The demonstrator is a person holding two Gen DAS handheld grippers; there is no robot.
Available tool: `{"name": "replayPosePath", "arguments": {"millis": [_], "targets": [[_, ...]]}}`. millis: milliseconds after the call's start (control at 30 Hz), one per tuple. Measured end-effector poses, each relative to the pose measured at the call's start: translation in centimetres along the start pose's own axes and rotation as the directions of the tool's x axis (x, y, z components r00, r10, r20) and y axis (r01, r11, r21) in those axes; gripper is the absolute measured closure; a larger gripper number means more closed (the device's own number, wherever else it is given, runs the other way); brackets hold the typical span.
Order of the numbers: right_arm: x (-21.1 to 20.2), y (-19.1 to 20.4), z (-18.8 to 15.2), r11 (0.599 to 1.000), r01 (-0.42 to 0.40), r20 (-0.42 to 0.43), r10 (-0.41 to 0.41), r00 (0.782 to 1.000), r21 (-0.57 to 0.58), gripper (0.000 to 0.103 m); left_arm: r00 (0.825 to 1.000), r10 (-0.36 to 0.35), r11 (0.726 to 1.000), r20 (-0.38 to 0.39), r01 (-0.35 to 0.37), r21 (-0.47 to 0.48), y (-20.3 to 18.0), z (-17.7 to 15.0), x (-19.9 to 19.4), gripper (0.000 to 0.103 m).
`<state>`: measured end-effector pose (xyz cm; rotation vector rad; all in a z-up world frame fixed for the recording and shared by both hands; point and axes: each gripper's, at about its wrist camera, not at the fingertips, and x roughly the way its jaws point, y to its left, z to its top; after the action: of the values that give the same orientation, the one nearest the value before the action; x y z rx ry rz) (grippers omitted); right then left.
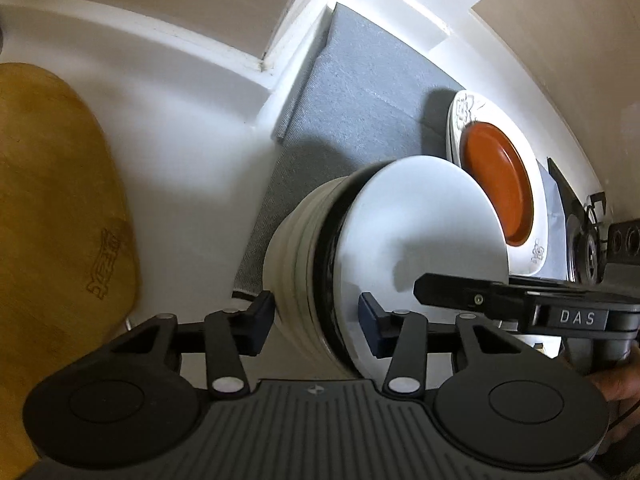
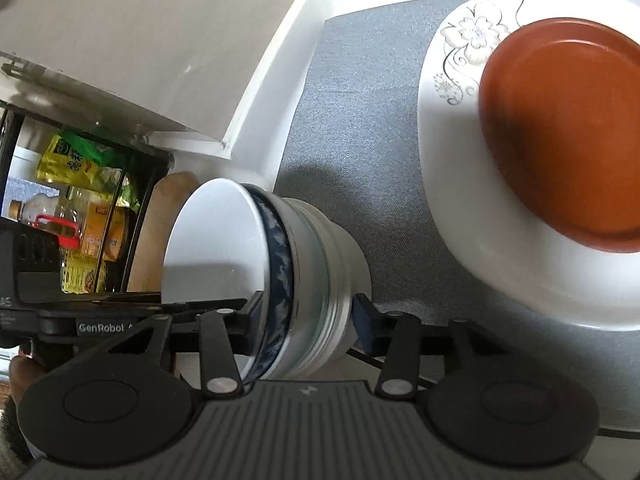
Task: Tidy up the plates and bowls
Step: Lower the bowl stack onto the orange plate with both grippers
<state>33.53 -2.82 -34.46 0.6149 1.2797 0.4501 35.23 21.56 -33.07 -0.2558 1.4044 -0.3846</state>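
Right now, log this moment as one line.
both grippers: left, right straddle bowl stack | orange plate on floral plate

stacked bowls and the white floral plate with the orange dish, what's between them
Only bare grey mat lies between the stacked bowls and the white floral plate, seen in the right wrist view.

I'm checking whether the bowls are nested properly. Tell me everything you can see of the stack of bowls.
The stack of bowls is several nested bowls: a plain white one innermost, then one with a dark blue patterned rim, then pale ribbed ones outside. They look ceramic and glossy. The left gripper and right gripper each straddle the stack's rim, over the grey mat, beside the floral plate carrying an orange plate.
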Motion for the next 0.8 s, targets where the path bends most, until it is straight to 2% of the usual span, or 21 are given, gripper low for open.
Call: {"name": "replayPosePath", "arguments": {"millis": [300, 600, 800], "targets": [[-0.3, 0.6, -0.2, 0.999, 0.027, -0.009, -0.027, 1.0, -0.02, 0.055, 0.999, 0.032, 0.999, -0.015, -0.032, 0.014, -1.0, -0.1, 0.3, 0.057], [-0.7, 1.2, -0.3, 0.998, 0.037, -0.004, -0.037, 0.999, -0.048, 0.056, 0.999, 0.034, 0.999, -0.03, -0.034, 0.017, -1.6, 0.5, 0.5, 0.057], [-1.4, 1.5, -0.3, 0.999, 0.041, 0.001, -0.041, 0.999, -0.025, 0.056, 0.998, 0.043, 0.999, -0.041, -0.042, 0.01, -2.3, 1.0, 0.1, 0.056]]}}
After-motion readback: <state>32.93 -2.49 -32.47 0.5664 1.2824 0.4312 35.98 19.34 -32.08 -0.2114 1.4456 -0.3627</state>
